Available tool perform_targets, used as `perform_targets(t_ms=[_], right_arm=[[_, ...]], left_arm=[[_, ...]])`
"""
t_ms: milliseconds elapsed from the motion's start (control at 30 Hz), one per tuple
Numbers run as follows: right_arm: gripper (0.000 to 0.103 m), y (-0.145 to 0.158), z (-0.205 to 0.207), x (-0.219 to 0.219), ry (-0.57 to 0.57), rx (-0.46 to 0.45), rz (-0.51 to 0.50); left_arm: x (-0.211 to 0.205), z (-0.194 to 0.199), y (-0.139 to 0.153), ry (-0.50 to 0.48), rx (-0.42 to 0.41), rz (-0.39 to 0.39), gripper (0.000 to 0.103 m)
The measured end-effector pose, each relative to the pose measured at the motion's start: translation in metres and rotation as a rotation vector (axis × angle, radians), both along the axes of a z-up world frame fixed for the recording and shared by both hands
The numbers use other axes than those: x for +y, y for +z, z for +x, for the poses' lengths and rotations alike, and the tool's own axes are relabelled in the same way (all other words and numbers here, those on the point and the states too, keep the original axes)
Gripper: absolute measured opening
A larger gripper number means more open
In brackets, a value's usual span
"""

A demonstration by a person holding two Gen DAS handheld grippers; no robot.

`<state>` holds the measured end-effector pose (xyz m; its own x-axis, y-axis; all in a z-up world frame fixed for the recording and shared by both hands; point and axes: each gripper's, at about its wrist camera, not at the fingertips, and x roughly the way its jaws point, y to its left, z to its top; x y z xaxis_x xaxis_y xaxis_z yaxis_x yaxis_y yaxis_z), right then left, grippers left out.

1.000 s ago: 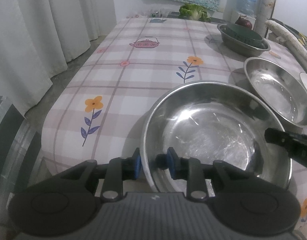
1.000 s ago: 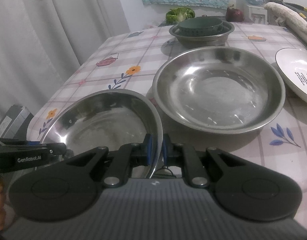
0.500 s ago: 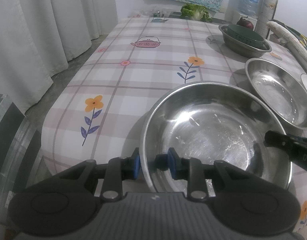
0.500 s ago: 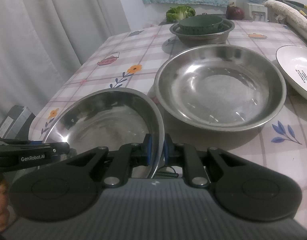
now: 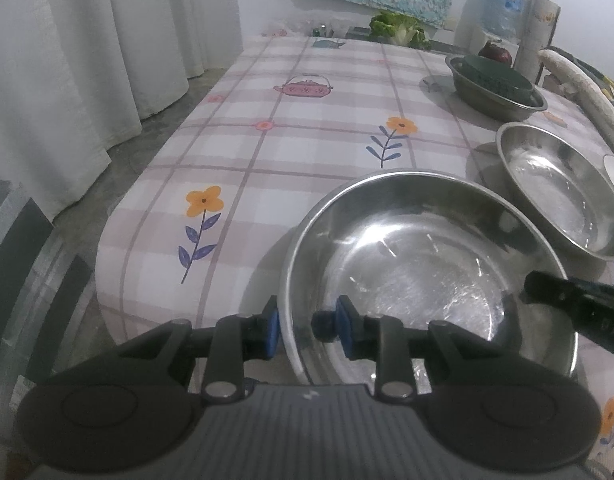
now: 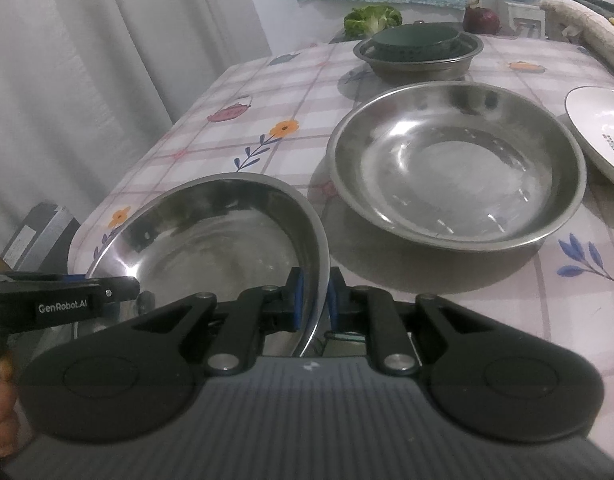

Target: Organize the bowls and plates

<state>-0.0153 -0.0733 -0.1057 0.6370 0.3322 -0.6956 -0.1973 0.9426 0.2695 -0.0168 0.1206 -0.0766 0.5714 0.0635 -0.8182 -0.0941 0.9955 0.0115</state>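
A steel bowl (image 5: 419, 264) hangs tilted above the near edge of the table; it also shows in the right wrist view (image 6: 211, 240). My left gripper (image 5: 307, 322) is shut on its left rim. My right gripper (image 6: 315, 300) is shut on its right rim. A second, wider steel bowl (image 6: 455, 172) rests on the cloth just beyond and to the right; it also shows in the left wrist view (image 5: 559, 196). A white plate (image 6: 603, 128) lies at the far right. A dark green bowl (image 6: 415, 42) sits inside a steel basin (image 6: 419, 66) farther back.
The table (image 5: 307, 136) carries a checked cloth with flowers and teapots. White curtains (image 5: 87, 60) hang to the left. A lettuce (image 6: 371, 18), a red onion (image 6: 481, 20) and a water jug (image 5: 495, 4) stand at the far end. A grey box (image 6: 39, 232) sits on the floor.
Both grippers have lifted the near steel bowl slightly and drawn it a little back. The wide bowl, plate and basin have not moved.
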Motion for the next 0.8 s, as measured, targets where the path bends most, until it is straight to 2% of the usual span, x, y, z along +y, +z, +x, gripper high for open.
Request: perform_targets(t_ms=[333, 500, 600, 800], right_arm=[[0.012, 0.0001, -0.0007, -0.0009, 0.0, 0.002, 0.013], [0.012, -0.0031, 0.0019, -0.0018, 0.001, 0.022, 0.03], [0.012, -0.005, 0.0018, -0.0018, 0.002, 0.028, 0.04], [0.013, -0.0035, -0.0005, -0.0024, -0.007, 0.028, 0.04]], left_arm=[[0.0095, 0.0012, -0.0033, 0.001, -0.022, -0.069, 0.032], [0.0098, 0.0017, -0.0047, 0.003, -0.037, -0.079, 0.033], [0.0096, 0.0017, -0.0059, 0.002, -0.044, -0.088, 0.037], [0.0069, -0.0006, -0.0031, 0.001, -0.059, -0.1, 0.037]])
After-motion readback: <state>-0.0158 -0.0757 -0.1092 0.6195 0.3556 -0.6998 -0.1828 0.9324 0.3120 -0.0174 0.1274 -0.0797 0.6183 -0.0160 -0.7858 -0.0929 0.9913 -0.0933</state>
